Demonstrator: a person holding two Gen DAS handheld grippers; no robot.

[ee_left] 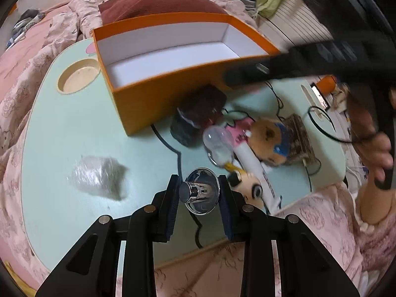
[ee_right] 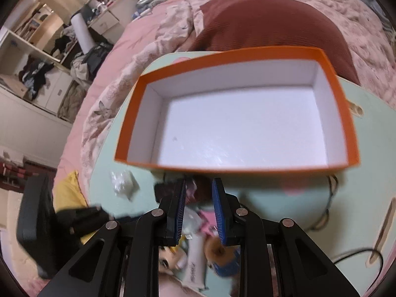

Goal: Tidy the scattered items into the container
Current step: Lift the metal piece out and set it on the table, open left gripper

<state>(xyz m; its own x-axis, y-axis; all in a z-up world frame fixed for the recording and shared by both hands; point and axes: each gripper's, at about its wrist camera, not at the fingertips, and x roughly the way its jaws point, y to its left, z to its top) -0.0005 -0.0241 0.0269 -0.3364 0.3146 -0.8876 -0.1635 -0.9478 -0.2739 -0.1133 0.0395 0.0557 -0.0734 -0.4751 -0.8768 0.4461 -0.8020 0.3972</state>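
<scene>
An orange box [ee_left: 153, 99] with a white, bare inside stands on the mint-green table [ee_left: 61, 136]. My left gripper [ee_left: 199, 190] is shut on a chrome knob with a flared base [ee_left: 200, 193], held low over the table's near edge. My right gripper [ee_right: 199, 198] hovers at the box's [ee_right: 123, 133] near wall, its jaws drawn close with nothing between them. In the left wrist view it is a dark blur [ee_left: 247, 74] over the box's right corner. Loose items lie together: a dark pouch [ee_left: 198, 116], a clear bulb [ee_left: 217, 143], a plush bear [ee_left: 269, 138], a white tube [ee_left: 252, 163] and a doll head [ee_left: 250, 185].
A crumpled clear plastic packet [ee_left: 99, 178] lies left of my left gripper. A black cable [ee_left: 168, 143] snakes across the table. A round cup recess [ee_left: 79, 75] sits left of the box. Pink bedding [ee_left: 14, 99] and a maroon pillow [ee_right: 259, 22] surround the table.
</scene>
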